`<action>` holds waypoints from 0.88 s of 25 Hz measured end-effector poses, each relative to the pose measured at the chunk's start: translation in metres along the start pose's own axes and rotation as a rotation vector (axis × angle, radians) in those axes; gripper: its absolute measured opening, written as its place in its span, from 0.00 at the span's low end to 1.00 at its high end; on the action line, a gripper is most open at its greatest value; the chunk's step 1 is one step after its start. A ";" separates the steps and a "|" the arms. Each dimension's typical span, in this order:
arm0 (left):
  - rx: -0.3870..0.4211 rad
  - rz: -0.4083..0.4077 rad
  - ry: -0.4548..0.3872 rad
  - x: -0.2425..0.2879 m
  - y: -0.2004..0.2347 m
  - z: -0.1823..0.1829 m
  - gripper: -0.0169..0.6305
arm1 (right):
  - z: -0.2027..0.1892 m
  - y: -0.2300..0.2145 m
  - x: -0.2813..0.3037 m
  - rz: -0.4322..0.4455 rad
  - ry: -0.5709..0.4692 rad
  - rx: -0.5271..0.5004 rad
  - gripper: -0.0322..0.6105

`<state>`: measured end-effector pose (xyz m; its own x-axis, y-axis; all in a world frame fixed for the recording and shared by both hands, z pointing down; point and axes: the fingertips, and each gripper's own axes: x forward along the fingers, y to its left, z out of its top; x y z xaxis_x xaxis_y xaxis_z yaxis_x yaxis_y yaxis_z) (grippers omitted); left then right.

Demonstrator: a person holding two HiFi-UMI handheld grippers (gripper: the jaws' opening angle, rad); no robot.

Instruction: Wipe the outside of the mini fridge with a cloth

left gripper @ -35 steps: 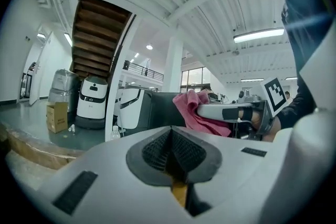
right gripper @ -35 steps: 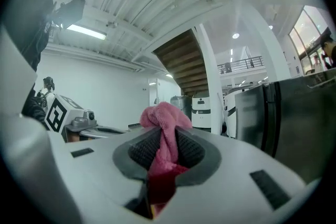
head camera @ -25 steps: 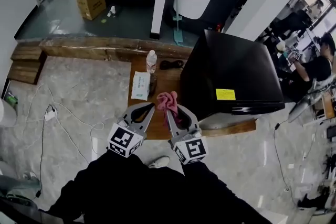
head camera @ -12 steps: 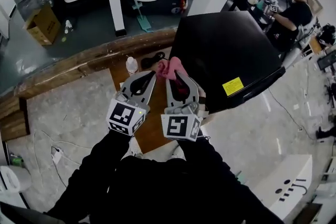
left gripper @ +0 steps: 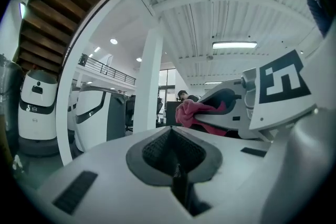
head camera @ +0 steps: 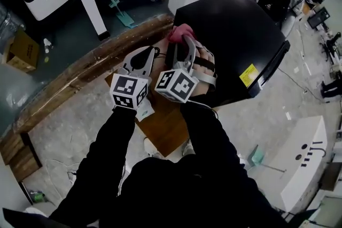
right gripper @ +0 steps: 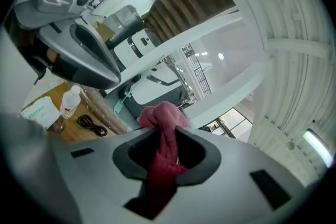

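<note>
A pink cloth (head camera: 179,31) is being gripped by the right gripper (head camera: 184,41) at the edge of the black mini fridge (head camera: 240,29). The left gripper (head camera: 152,53) is being held beside it, jaws together, empty.

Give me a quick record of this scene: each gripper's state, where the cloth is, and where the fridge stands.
left gripper: shut, nothing between its jaws
right gripper: shut on pink cloth
pink cloth: held at the mini fridge top edge; contact unclear
mini fridge: black, on wooden table
</note>
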<state>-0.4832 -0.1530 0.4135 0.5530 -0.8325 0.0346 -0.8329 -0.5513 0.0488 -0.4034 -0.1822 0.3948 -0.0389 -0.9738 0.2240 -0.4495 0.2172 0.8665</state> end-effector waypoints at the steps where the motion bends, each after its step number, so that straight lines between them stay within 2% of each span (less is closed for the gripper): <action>1: -0.005 -0.006 0.005 0.003 0.003 -0.003 0.04 | -0.004 0.002 0.009 0.004 0.039 -0.019 0.18; 5: -0.031 -0.015 0.015 0.006 0.015 -0.012 0.04 | -0.016 0.014 0.034 0.018 0.146 -0.076 0.19; 14: -0.074 -0.038 0.065 0.005 0.021 -0.049 0.04 | -0.031 0.047 0.053 0.051 0.218 -0.116 0.18; 22: -0.150 -0.051 0.171 -0.014 0.018 -0.111 0.04 | -0.071 0.129 0.075 0.168 0.322 -0.093 0.18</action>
<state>-0.5034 -0.1453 0.5245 0.6005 -0.7751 0.1968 -0.7984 -0.5672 0.2022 -0.4007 -0.2228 0.5548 0.1843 -0.8564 0.4823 -0.3767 0.3917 0.8394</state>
